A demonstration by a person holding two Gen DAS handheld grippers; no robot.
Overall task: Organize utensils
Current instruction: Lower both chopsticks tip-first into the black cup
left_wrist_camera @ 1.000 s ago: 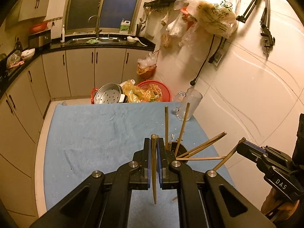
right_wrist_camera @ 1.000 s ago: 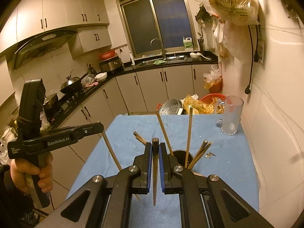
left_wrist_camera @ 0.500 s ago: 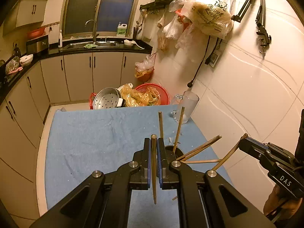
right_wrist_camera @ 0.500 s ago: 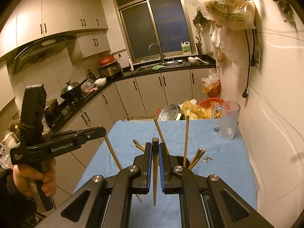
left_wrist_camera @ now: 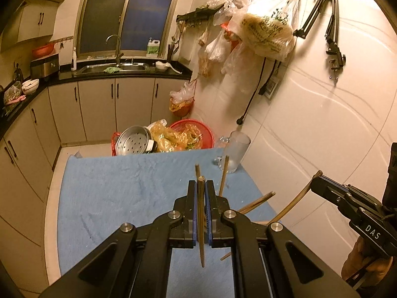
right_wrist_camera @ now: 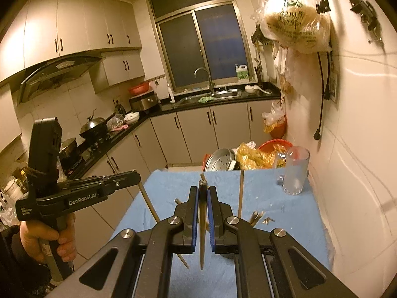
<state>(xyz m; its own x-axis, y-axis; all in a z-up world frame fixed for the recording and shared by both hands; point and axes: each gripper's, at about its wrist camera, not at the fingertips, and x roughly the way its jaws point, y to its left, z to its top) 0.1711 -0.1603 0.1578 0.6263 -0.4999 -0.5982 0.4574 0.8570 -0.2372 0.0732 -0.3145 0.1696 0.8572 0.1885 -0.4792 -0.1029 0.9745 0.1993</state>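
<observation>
My left tool and right tool each pinch one chopstick upright, both above the desk.

I see a pale blue cloth over the worktop, speckled with small light crumbs. My left gripper and right gripper are black with blue pads and silver bolts. The chopstick each one holds is tan wood, like the other chopsticks. Beyond the cloth sit a red basket, a silver perforated steamer and yellow bags. The mug is clear glass. The cabinets are beige under a black countertop.
</observation>
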